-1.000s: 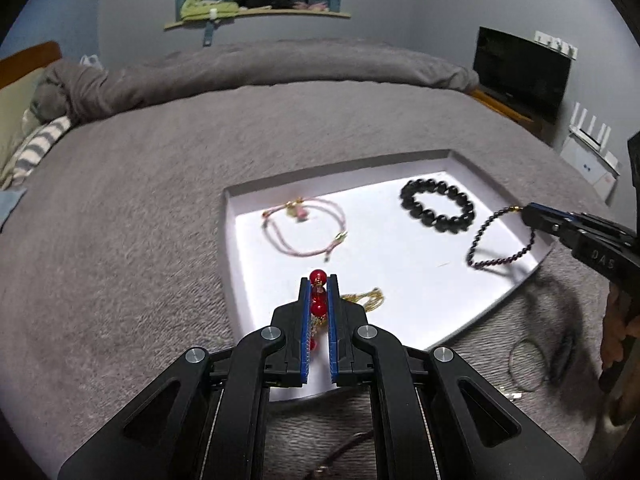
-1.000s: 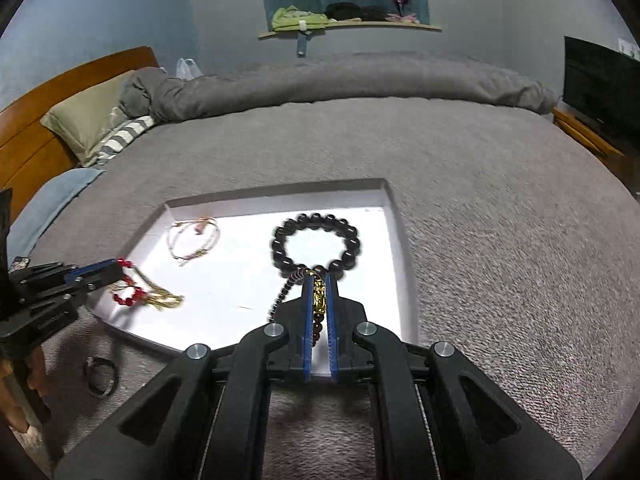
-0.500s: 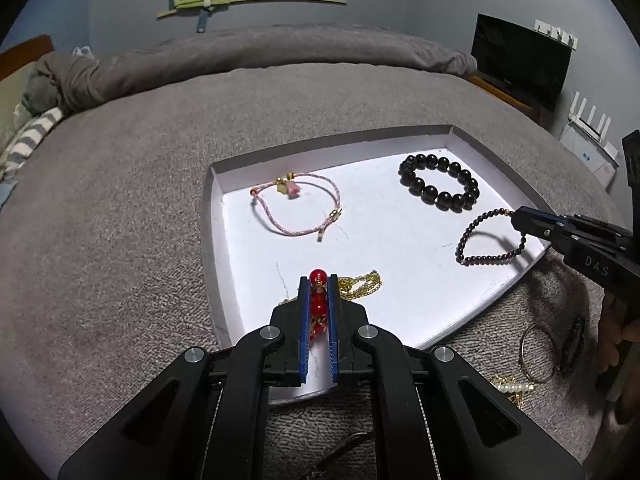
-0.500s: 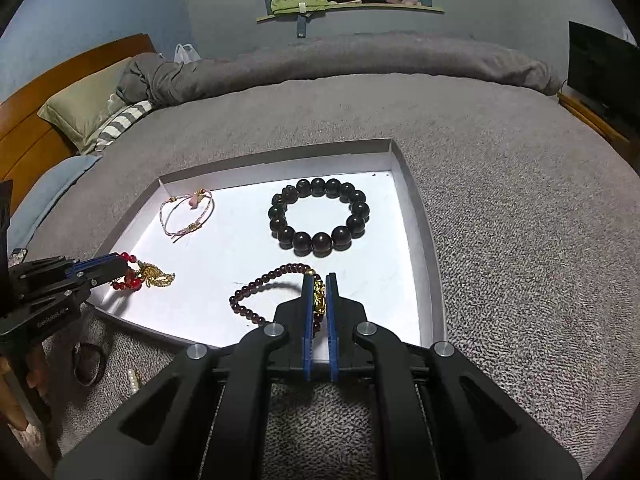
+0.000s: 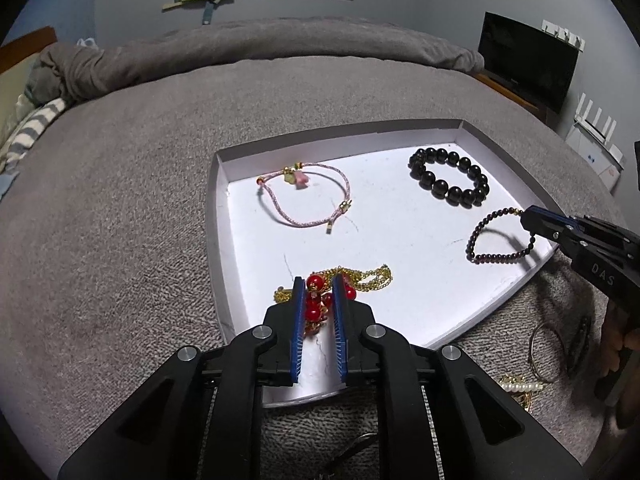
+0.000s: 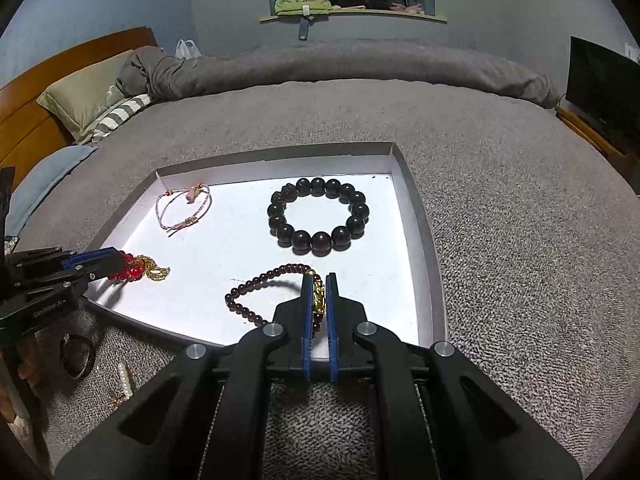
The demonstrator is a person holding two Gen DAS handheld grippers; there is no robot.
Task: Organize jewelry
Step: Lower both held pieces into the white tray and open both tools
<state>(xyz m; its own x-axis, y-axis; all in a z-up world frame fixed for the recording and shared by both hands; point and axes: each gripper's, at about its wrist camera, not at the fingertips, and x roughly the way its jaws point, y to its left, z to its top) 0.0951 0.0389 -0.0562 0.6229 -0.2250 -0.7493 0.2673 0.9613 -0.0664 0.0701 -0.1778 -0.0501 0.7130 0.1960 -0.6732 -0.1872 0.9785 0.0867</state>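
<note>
The left gripper, jaws just parting, straddles a red-bead bracelet with gold chain in the white tray.

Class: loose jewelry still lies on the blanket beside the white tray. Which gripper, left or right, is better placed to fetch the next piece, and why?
Left. The left gripper has just been opening, its jaws now parted around the red bead bracelet lying in the tray. The right gripper is clamped on the dark small-bead bracelet.

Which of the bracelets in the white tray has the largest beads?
The black beaded bracelet, lying in the far right part of the white tray. Its round beads are far bigger than those of the thin dark red bracelet; the pink cord bracelet has no bead strand.
</note>
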